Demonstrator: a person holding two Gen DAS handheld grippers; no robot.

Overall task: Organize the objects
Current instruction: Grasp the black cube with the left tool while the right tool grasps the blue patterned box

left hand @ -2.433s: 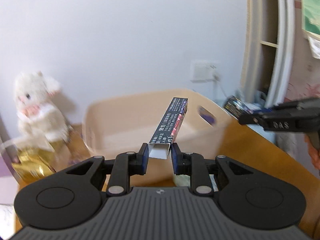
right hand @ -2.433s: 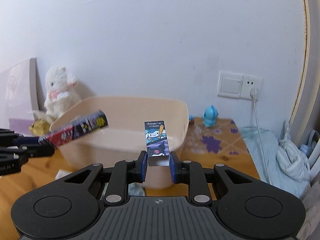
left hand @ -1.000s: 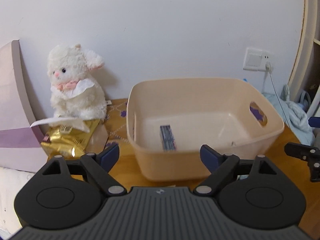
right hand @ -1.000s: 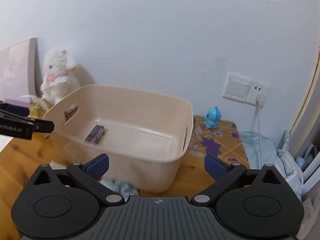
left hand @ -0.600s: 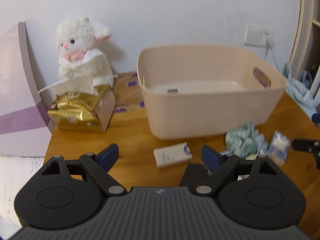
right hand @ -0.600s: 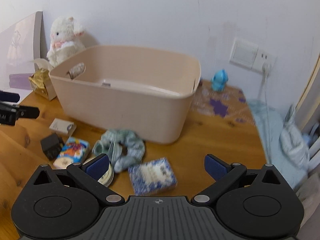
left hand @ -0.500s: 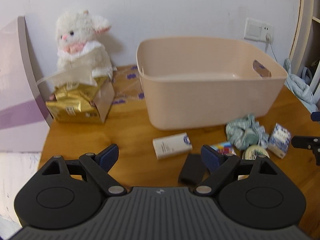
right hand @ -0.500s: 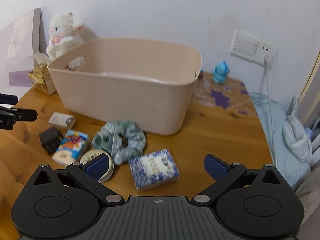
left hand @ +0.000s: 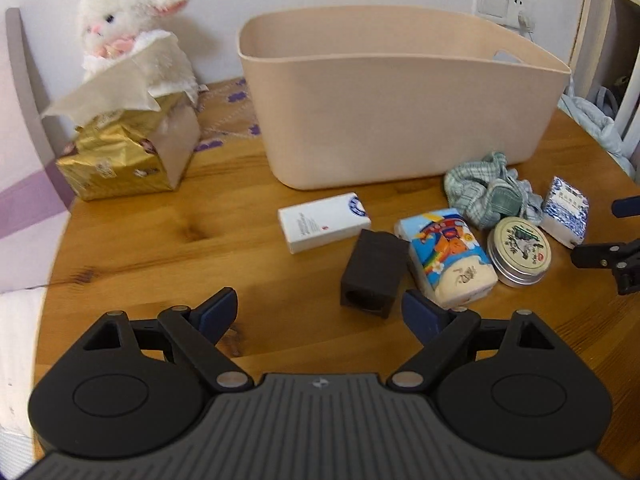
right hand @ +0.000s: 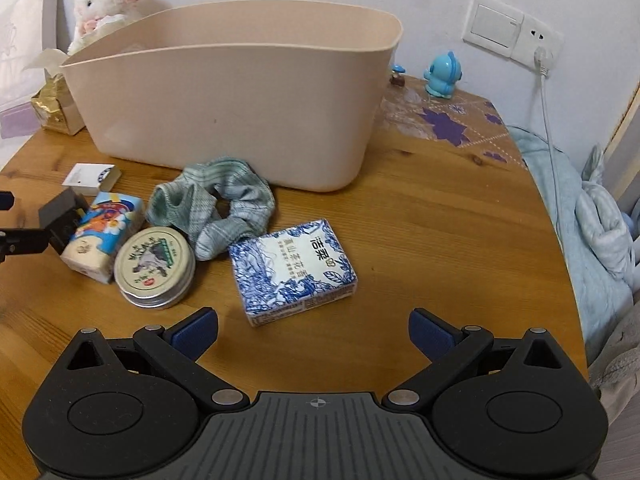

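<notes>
My left tongs (left hand: 316, 312): spread, empty, above the wooden tabletop (left hand: 160, 248).
My right tongs (right hand: 314, 330): spread, empty.
Blue-and-white patterned tissue pack (right hand: 293, 271): on tabletop, just ahead of right tongs.
Beige plastic tub (right hand: 240, 92): behind the loose items.

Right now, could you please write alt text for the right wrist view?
The open right gripper hovers over a wooden table, nearest a blue-and-white tissue pack. Beyond lie a round tin, a green scrunchie and a beige plastic bin.
</notes>
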